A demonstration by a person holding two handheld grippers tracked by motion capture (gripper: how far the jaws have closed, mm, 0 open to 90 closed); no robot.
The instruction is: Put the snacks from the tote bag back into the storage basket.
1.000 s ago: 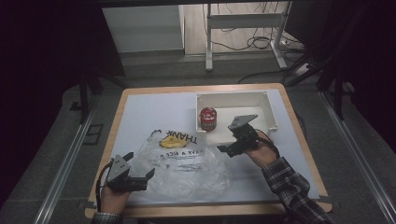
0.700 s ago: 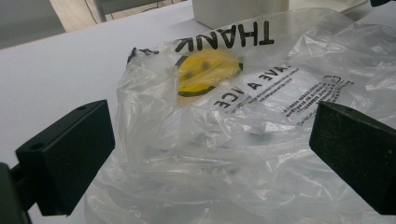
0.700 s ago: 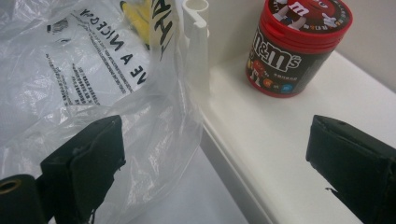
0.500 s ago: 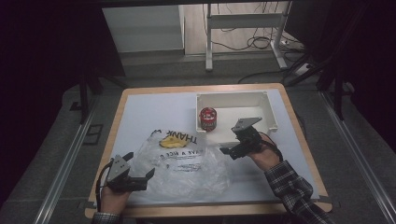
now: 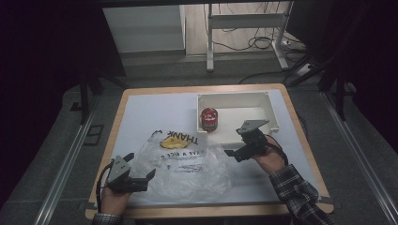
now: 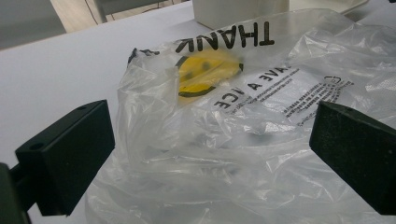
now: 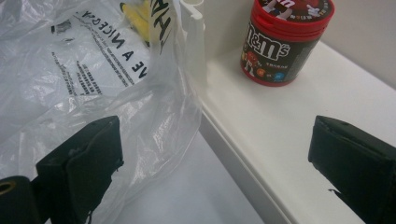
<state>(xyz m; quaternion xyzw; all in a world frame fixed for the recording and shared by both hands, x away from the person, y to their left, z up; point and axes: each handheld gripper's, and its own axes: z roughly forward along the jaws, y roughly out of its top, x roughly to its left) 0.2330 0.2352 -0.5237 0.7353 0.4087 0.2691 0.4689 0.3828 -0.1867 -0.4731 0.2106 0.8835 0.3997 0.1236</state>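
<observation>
A clear plastic bag [image 5: 183, 161] printed with a yellow smiley and black lettering lies crumpled on the white table. My left gripper [image 5: 141, 165] sits at the bag's near-left corner, open, with the bag [image 6: 243, 140] bulging between and beyond its wide jaws [image 6: 210, 154]. My right gripper [image 5: 235, 144] hovers at the bag's right edge beside the white tray [image 5: 234, 96]. Its jaws have just been opening and stand wide [image 7: 217, 163] with nothing gripped. Beyond them are the bag [image 7: 70, 70] and the tray wall [image 7: 194, 42]. A red M&M's can [image 5: 209, 119] [image 7: 280, 42] stands upright in the tray.
The tray occupies the far right of the table [image 5: 141, 117]. The table's wooden rim runs along the near side. Dark floor, rails and a desk frame with cables surround the table.
My right gripper has drifted slightly to the right and nearer the person, staying at the bag's right edge. The left gripper and the can have not moved.
</observation>
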